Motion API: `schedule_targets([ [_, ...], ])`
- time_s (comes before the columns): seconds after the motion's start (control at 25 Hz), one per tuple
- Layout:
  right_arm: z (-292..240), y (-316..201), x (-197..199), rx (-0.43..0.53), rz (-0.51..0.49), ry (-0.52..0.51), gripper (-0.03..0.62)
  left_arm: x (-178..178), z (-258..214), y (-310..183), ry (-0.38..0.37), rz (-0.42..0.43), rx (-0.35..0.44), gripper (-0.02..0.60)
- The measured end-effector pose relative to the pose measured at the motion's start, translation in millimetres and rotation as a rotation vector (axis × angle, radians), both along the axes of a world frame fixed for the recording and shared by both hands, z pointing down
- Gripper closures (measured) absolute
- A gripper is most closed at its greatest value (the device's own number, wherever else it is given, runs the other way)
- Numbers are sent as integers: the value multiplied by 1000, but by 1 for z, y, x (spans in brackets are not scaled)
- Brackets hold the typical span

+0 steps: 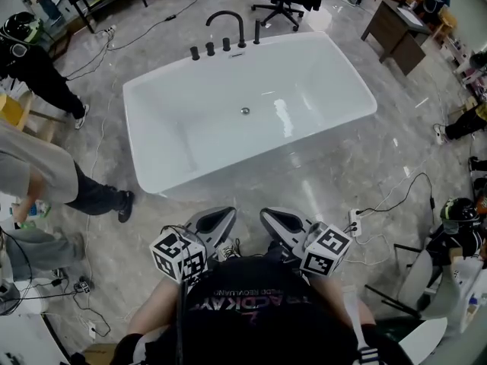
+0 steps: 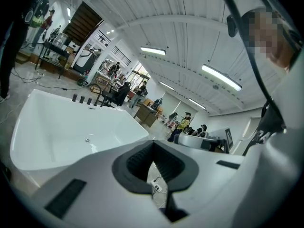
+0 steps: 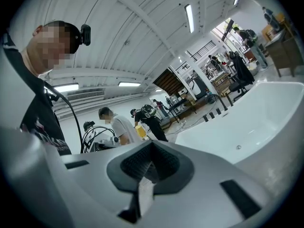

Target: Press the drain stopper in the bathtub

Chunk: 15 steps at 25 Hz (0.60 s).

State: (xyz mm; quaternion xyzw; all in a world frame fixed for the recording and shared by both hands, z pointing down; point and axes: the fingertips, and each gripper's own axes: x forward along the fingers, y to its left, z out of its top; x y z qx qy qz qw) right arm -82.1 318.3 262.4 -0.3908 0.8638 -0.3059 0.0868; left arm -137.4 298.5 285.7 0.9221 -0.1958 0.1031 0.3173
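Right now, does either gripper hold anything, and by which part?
Nothing is held. The left gripper and the right gripper are both shut and empty, short of the bathtub.

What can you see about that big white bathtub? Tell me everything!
The bathtub is white, smooth and shiny, shaped like a rectangle with rounded corners. It stands on its own on the grey marbled floor. It looks empty, with no water showing. A small round metal drain stopper sits in the middle of its bottom. On the far rim stand a curved black faucet and a row of black knobs. Light glints off its inside.
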Motion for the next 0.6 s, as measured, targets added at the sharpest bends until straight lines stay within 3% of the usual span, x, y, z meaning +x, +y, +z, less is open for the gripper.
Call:
schedule_targets([
  [0.6, 4, -18, 58, -7, -21, 10, 582, 53, 6, -14, -13, -45, -11, 577],
])
